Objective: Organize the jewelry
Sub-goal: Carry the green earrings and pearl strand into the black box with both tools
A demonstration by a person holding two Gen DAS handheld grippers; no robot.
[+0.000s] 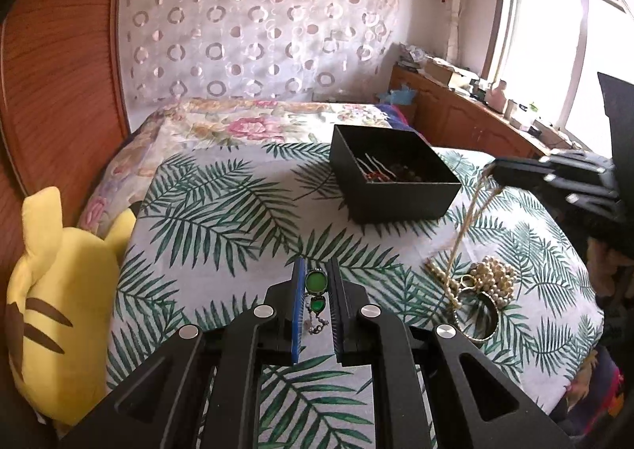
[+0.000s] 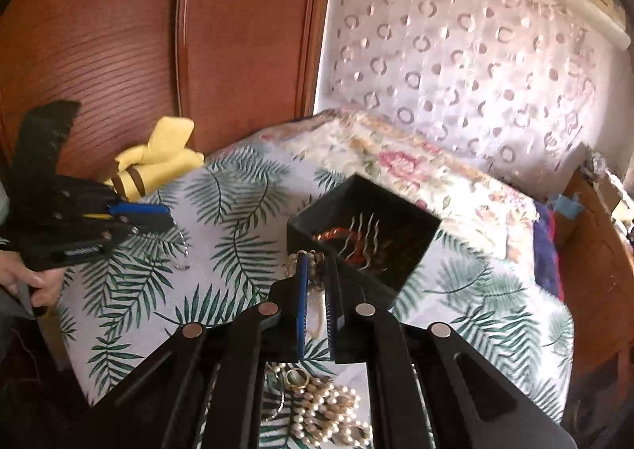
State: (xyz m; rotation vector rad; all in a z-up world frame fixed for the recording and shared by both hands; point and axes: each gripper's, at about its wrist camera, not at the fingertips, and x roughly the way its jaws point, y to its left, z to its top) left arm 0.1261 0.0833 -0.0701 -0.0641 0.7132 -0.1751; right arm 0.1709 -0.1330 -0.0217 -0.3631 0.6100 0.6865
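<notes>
My left gripper (image 1: 317, 271) is shut on a green-stone pendant (image 1: 316, 281) whose short silver chain (image 1: 319, 324) dangles between the fingers above the leaf-print cloth (image 1: 222, 211). My right gripper (image 2: 317, 265) is shut on a pearl necklace (image 2: 315, 282) and lifts it; in the left wrist view the strand (image 1: 463, 231) hangs from it down to a pile of pearls and gold rings (image 1: 481, 286). The pile also shows below my right gripper (image 2: 329, 409). A black open box (image 1: 390, 175) holding hairpins and dark jewelry sits behind; it also shows in the right wrist view (image 2: 364, 231).
A yellow plush toy (image 1: 59, 314) lies at the cloth's left edge against a wooden headboard (image 1: 59, 73). A floral bedspread (image 1: 245, 124) lies beyond the box. A wooden cabinet with clutter (image 1: 467, 112) runs under the window at right.
</notes>
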